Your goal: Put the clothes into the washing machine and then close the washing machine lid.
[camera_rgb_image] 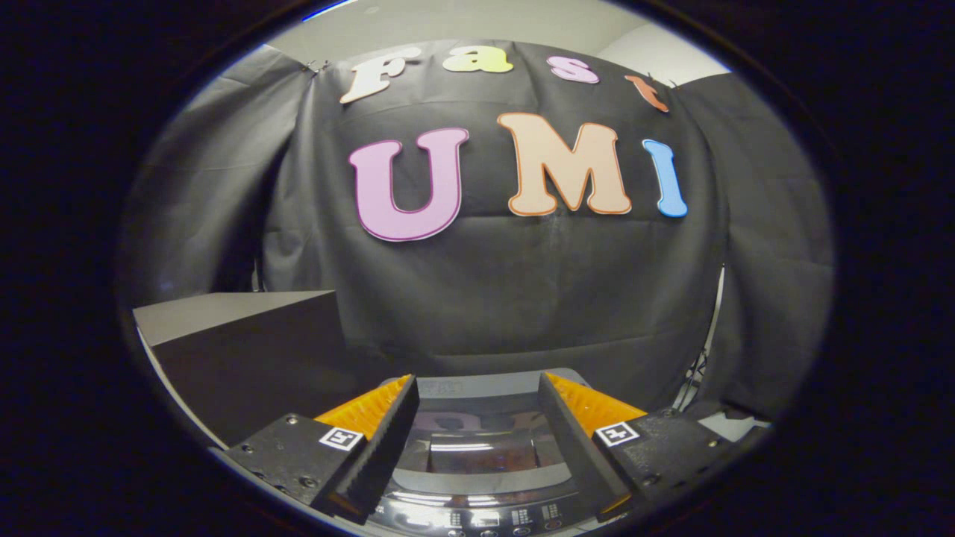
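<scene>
Trouble was judged possible if the lid were pushed while clothes, unseen here, remained outside. One dark box [246, 358] was seen at nine o'clock of the gripper [477, 418], whose fingers were spread apart, nothing held; one washing machine [477, 455], glass lid down, lay between and below them at six o'clock.

I count one washing machine [477, 447] — its one lid [481, 440] down — one dark box [246, 358] beside it, and one gripper [477, 418] whose two fingers [388, 440] stand apart, empty.
</scene>
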Demonstrator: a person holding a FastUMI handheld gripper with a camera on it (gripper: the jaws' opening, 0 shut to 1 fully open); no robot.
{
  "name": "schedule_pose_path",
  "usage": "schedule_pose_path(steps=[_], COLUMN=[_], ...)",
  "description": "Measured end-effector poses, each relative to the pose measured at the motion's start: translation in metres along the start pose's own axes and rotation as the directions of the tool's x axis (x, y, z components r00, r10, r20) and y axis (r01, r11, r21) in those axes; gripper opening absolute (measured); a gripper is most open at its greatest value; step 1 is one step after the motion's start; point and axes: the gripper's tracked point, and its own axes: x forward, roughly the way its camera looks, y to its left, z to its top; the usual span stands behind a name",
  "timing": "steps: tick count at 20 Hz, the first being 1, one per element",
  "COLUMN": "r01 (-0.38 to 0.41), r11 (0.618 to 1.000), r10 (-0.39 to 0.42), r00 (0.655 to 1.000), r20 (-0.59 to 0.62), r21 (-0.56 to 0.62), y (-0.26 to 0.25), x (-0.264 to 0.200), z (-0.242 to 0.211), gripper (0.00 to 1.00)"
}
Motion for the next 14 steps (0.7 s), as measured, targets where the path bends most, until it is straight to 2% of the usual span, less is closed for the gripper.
schedule_pose_path(steps=[6, 9, 12, 14], r01=[-0.077, -0.033, -0.091, -0.098], r11=[0.997, 0.999, 0.992, 0.986], r10=[0.077, 0.034, 0.096, 0.103], r00=[0.997, 0.998, 0.994, 0.994], r20=[0.005, -0.059, -0.053, -0.025], r21=[0.004, 0.008, 0.086, 0.137], y=[0.013, 0.0, 0.01, 0.006], x=[-0.053, -0.077, -0.103, -0.121], z=[0.02, 0.017, 0.026, 0.035], gripper=[0.97, 0.97, 0.97, 0.97])
